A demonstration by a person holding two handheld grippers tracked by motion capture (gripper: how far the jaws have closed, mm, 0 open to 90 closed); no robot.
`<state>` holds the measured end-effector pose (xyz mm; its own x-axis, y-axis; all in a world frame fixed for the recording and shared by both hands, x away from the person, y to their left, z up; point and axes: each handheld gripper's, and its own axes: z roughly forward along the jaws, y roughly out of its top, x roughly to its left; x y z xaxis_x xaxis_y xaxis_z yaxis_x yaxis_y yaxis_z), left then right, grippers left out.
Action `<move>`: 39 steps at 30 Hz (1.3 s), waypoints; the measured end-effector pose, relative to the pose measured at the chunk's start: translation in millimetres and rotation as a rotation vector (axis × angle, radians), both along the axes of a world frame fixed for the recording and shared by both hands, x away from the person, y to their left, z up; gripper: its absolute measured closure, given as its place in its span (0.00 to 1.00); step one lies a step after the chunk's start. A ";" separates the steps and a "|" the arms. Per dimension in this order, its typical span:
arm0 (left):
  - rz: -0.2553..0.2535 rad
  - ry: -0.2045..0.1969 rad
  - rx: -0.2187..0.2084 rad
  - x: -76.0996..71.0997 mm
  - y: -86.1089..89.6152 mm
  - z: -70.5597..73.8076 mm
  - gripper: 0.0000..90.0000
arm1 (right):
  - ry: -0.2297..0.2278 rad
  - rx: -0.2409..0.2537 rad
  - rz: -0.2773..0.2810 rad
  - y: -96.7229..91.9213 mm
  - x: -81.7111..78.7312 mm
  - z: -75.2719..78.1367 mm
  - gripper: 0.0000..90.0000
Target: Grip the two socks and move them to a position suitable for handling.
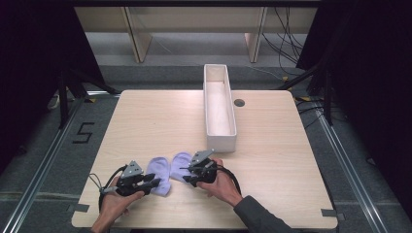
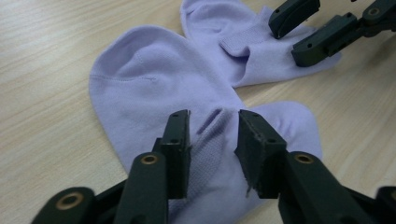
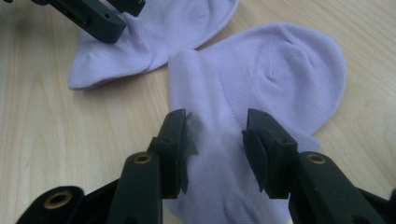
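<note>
Two light purple socks lie on the wooden surface near my edge, just beside each other. My left gripper is low over the cuff end of the left sock; its jaws stand apart with a small fold of cloth between them, not pinched. My right gripper is over the right sock, also with a gap, the fabric between its jaws not pressed. A long white box stands further away.
</note>
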<state>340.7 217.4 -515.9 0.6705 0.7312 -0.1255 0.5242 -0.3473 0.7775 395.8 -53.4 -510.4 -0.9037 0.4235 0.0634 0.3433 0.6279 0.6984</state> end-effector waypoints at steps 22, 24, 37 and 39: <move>-0.051 -0.023 -0.011 -2.8 -6.9 -0.1 0.98 | -0.010 -0.023 0.014 -9.8 -4.3 2.5 0.90; -0.062 -0.030 -0.014 -2.1 -8.5 0.5 0.99 | -0.014 -0.026 0.018 -10.6 -5.4 3.5 0.92; -0.124 -0.016 -0.027 -3.9 -22.1 3.6 0.99 | -0.019 -0.050 -0.006 -26.9 -13.1 9.7 0.94; -0.123 -0.011 -0.037 -5.3 -25.1 4.0 0.99 | -0.029 -0.054 -0.003 -33.1 -14.2 11.1 0.94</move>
<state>335.4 192.2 -511.9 0.7564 0.6384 -0.1425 0.4705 -0.3796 0.7966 381.6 -86.5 -499.3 -0.9037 0.4280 0.0143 0.3252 0.6642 0.6731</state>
